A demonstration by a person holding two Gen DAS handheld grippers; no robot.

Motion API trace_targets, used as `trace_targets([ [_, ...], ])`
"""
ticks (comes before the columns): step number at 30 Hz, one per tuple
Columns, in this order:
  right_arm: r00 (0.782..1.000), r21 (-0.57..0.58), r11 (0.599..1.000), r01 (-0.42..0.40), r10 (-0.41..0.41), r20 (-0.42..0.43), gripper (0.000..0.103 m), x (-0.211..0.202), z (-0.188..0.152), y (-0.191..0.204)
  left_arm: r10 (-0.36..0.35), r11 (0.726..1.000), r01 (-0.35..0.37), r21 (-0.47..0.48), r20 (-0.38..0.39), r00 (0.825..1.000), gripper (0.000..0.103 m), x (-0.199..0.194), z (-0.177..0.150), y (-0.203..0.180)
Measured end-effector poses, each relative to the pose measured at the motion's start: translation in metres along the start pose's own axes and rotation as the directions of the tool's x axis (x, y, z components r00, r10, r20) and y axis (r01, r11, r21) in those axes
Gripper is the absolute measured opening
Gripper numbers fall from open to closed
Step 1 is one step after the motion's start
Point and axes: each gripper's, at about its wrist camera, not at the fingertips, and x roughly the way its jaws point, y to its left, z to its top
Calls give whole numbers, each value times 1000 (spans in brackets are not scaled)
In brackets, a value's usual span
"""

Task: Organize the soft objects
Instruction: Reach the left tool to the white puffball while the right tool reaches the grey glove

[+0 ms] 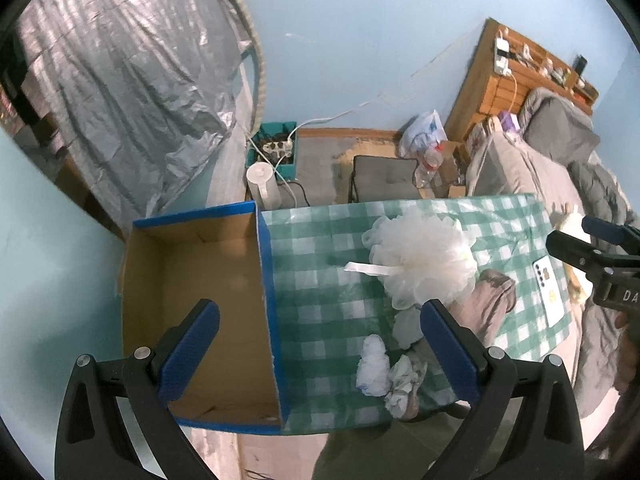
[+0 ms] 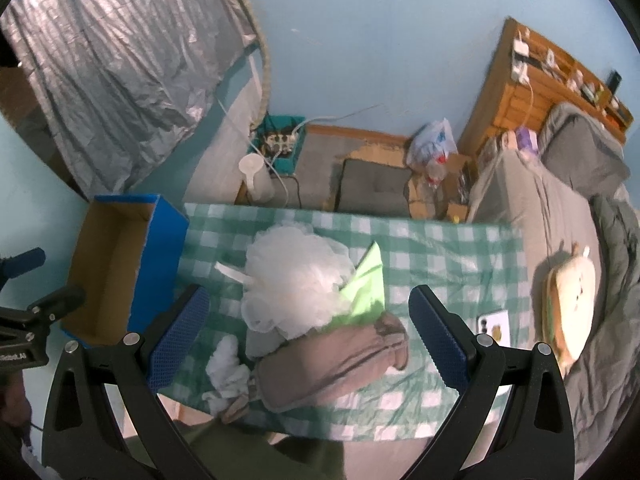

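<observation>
A white mesh bath pouf (image 1: 424, 260) (image 2: 296, 280) lies on the green checked tablecloth (image 1: 320, 312) (image 2: 440, 256). Beside it lie a folded grey-brown cloth (image 1: 488, 308) (image 2: 332, 364), a light green cloth (image 2: 366, 288), and crumpled white cloths (image 1: 374, 366) (image 2: 226, 368). An empty blue-edged cardboard box (image 1: 200, 300) (image 2: 116, 264) stands at the table's left end. My left gripper (image 1: 320, 352) is open, above the box wall and the table. My right gripper (image 2: 308, 344) is open, above the pile. Neither holds anything.
A white phone (image 1: 550, 292) (image 2: 494, 326) lies at the table's right. A plush toy (image 2: 568, 308) lies on the grey bed (image 2: 580, 184) to the right. On the floor behind are a white jug (image 1: 264, 184), a grey cushion (image 1: 382, 178) and a power-strip crate (image 1: 276, 148).
</observation>
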Motion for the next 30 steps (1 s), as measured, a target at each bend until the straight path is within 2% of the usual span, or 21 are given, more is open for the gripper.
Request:
trace_targets([
  [9,995,142,989,38,-25,-96,98,24,-19,-26,-27,994,30,105,-31,999,101,28,11,-13],
  [15,987,249,967,58,-18,-160,98,43,-41,-46,-48,982,56,180,-50,998,101,49,15,-30],
  [21,977,353,933,68,9,-212,98,63,-66,-61,-63,970,80,231,-81,995,101,71,17,-47],
  [30,959,501,864,52,98,-267,98,107,-98,-78,-57,949,91,301,-119,991,101,98,12,-64],
])
